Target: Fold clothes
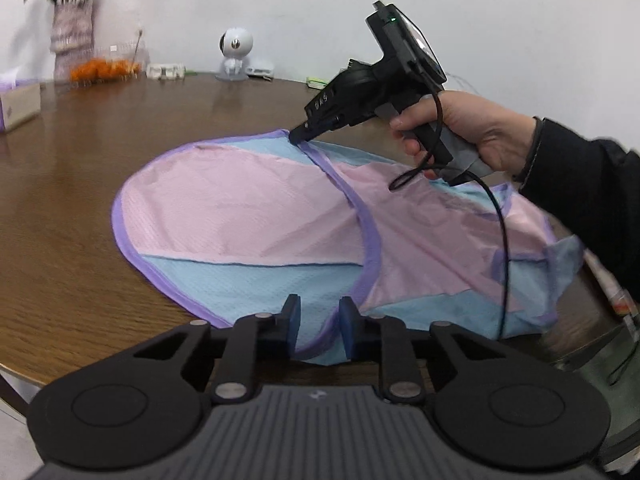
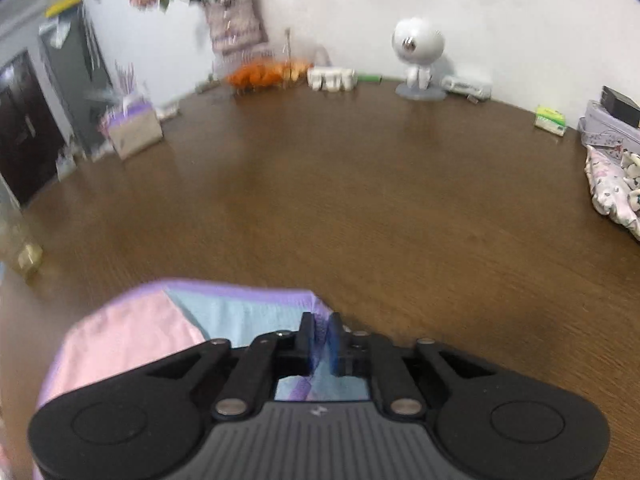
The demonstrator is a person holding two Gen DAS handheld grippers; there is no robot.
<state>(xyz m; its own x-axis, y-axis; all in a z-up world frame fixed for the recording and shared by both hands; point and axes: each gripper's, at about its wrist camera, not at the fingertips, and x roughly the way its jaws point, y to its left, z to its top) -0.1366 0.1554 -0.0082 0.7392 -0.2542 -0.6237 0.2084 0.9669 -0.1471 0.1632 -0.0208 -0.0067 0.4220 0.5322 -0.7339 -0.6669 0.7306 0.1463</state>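
Right gripper (image 2: 319, 338): jaws closed on the purple-trimmed far edge of the garment (image 1: 248, 216), fabric pinched between the pads. Left gripper (image 1: 319, 322): jaws parted, straddling the near purple hem; contact with the pads appears absent, though the angle is poor. The garment, pink and light blue panels, lies spread on the brown wooden table (image 1: 80, 152), its right portion lifted. A white round-headed figurine (image 2: 418, 56) stands at the table's far edge, by the wall.
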